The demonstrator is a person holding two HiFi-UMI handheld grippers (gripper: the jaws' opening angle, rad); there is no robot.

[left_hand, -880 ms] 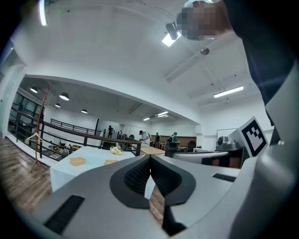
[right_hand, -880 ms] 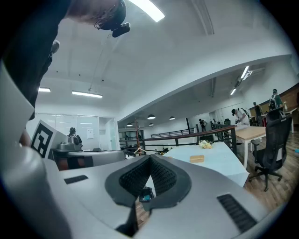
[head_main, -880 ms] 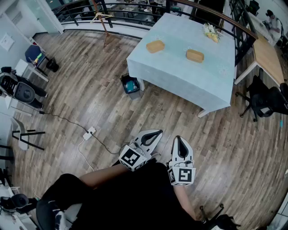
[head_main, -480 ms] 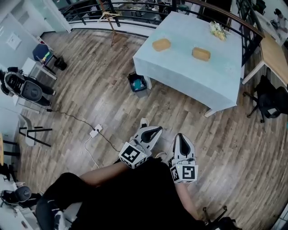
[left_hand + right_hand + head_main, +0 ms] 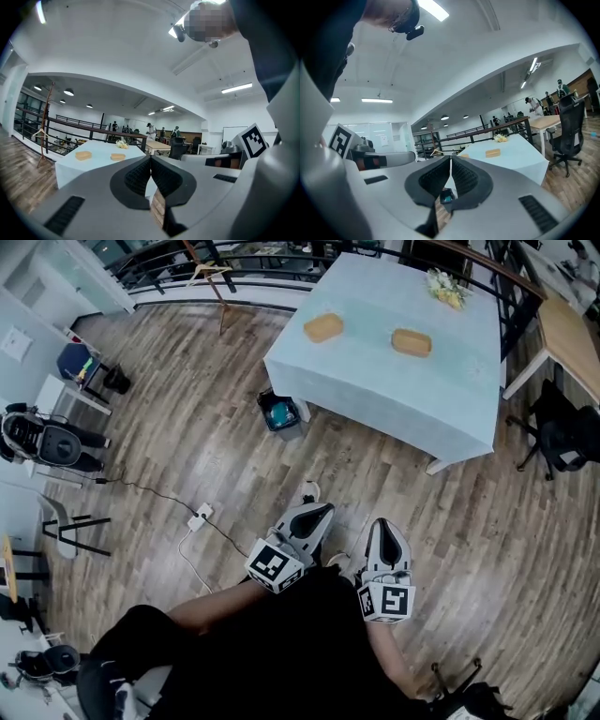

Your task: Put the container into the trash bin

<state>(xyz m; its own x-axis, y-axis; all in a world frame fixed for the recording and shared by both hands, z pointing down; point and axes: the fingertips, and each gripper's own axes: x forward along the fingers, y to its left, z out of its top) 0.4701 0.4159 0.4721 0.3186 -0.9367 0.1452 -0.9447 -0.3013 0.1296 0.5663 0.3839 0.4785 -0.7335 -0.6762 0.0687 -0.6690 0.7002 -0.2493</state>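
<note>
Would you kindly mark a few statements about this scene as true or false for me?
1. The tan containers lie on the table. True.
2. The trash bin stands on the table. False: it stands on the floor, beside the table's corner.
3. The left gripper holds a container. False: its jaws are shut on nothing.
4. The right gripper is shut and empty. True.

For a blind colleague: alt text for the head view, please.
Left tongs and right tongs, shut and empty, over wood floor; beyond, two tan containers on a blue-clothed table, a black trash bin at its corner.
</note>
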